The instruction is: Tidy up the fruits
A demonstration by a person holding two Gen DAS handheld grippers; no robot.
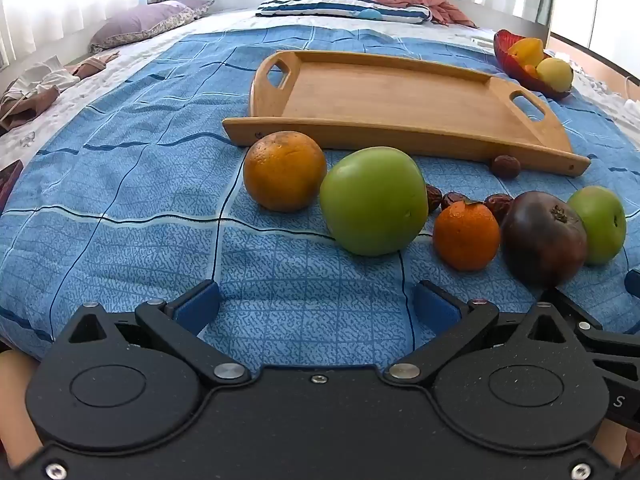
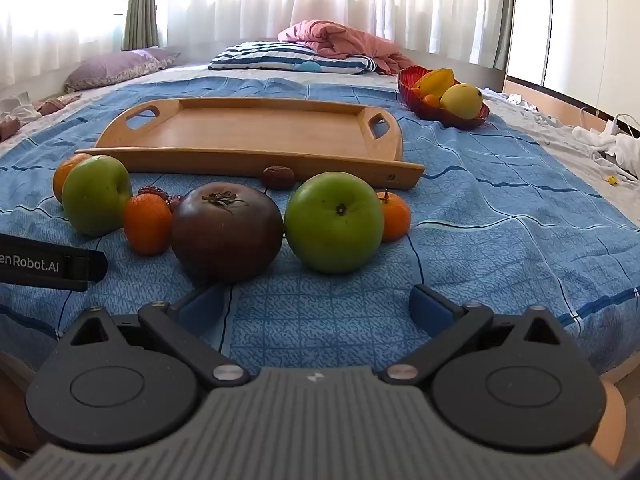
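bed with blue checked sheet [image 2: 500,216], sheer curtains [image 2: 320,0] behind, wooden tray [image 2: 256,136] mid-bed, fruits [image 2: 334,222] lined up just in front of tray, left hand-held gripper [image 1: 316,304] and right hand-held gripper [image 2: 318,306] both wide open, holding nothing

**Colours on the bed**

The bedcover [image 1: 120,208] is blue with a darker grid pattern. The tray [image 2: 256,136] is light wood. Apples [image 2: 334,222] are green, oranges [image 1: 285,171] orange, one fruit [image 2: 227,232] dark purple. The bowl [image 2: 460,120] is red.

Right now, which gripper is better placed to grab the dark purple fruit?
Right. The dark purple fruit sits just ahead of the open right gripper; from the left gripper it lies far off to the side.
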